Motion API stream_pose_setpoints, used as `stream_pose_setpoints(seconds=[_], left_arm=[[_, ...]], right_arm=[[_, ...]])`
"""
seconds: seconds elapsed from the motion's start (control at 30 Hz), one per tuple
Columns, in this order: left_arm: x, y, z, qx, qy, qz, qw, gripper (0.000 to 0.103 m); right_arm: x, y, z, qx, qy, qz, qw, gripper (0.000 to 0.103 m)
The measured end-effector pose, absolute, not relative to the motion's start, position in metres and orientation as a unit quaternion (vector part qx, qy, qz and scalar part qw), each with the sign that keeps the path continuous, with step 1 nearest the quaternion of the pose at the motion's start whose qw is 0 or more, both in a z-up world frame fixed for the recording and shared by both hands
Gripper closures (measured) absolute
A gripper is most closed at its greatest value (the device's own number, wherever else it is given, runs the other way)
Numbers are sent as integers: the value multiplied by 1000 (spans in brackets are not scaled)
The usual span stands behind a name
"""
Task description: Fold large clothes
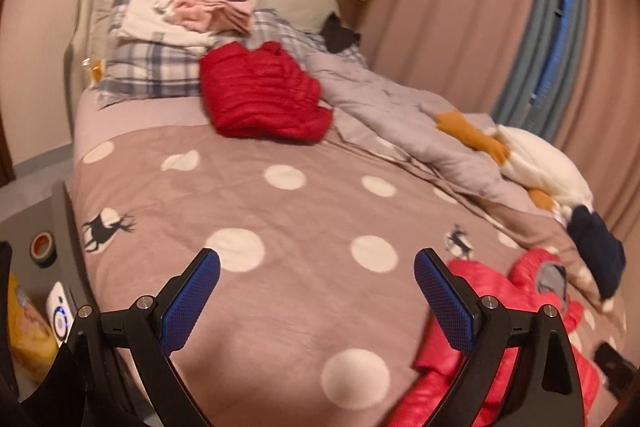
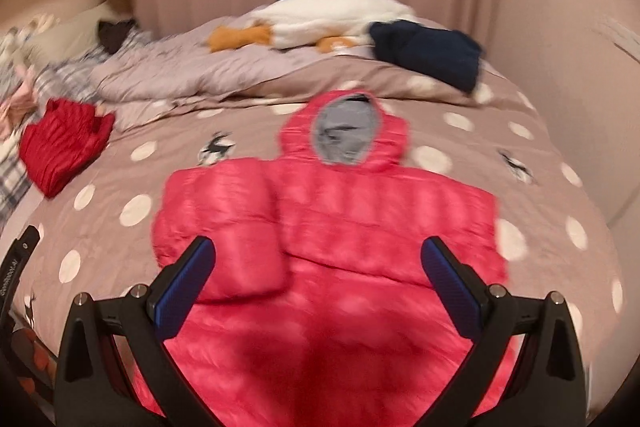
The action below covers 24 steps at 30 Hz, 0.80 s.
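Observation:
A pink hooded puffer jacket [image 2: 340,219] lies flat on the brown dotted bedspread [image 2: 120,171], hood with grey lining [image 2: 346,131] pointing away, left sleeve folded in over the body. My right gripper [image 2: 318,263] is open and empty, hovering above the jacket's lower middle. My left gripper [image 1: 316,279] is open and empty over bare bedspread [image 1: 280,227]; the pink jacket [image 1: 520,291] lies to its right, partly behind the right finger. A folded red puffer garment [image 1: 260,95] lies further up the bed, also seen in the right wrist view [image 2: 64,147].
A dark navy garment [image 2: 432,51] and a white and orange plush [image 2: 320,19] lie by the curtain side. A rumpled grey duvet [image 1: 400,115], plaid pillows [image 1: 152,71] and a clothes pile [image 1: 208,7] sit near the headboard. A tape roll [image 1: 42,245] lies off the left bed edge.

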State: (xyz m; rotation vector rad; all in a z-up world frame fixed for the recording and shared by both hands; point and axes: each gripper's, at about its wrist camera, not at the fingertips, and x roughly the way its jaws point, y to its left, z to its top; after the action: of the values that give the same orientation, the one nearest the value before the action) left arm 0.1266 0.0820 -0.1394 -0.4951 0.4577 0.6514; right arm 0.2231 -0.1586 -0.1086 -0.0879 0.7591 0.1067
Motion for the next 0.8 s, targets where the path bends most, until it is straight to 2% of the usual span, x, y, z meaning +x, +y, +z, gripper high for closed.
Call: stream_pose_setpoints(seconds=[0.07,0.23,0.3,0.33,0.37,0.4,0.47,0.53,0.63,0.7,0.77,0.8], left_arm=[[130,88,-146,-253,230,319,884,6],[142,94,-160,-252,255,319,877,6],[143,92,-162,-244,260,315,880,6],[144,90,-164,-238,264,315,880,6],[145,89,-164,-235,267,314,880,6],[146,86,-165,-232,268,311,882,6],[148,84,-166,-228,273,306,883,6],[150,82,-166,-229,281,296,884,6],[148,80,-164,-244,271,289,885,6],[150,76,-162,-244,271,284,887,6],[152,73,-162,-243,271,282,888,6],[153,71,-162,-243,275,282,887,6]], right_arm=[[241,-130,-124,-67,371,83,923,0],[288,-86,-200,-80,456,110,880,1],[286,-85,-209,-112,423,86,895,8],[286,-90,-207,-113,406,75,904,17],[287,-96,-204,-111,400,67,907,31],[289,-105,-198,-106,397,59,910,38],[294,-129,-184,-87,386,41,917,66],[297,-155,-173,-75,374,23,924,70],[300,-208,-162,-50,375,-17,925,70],[301,-244,-163,-12,392,-30,920,64],[298,-285,-163,28,402,-82,912,50],[293,-301,-162,35,399,-110,909,46]])
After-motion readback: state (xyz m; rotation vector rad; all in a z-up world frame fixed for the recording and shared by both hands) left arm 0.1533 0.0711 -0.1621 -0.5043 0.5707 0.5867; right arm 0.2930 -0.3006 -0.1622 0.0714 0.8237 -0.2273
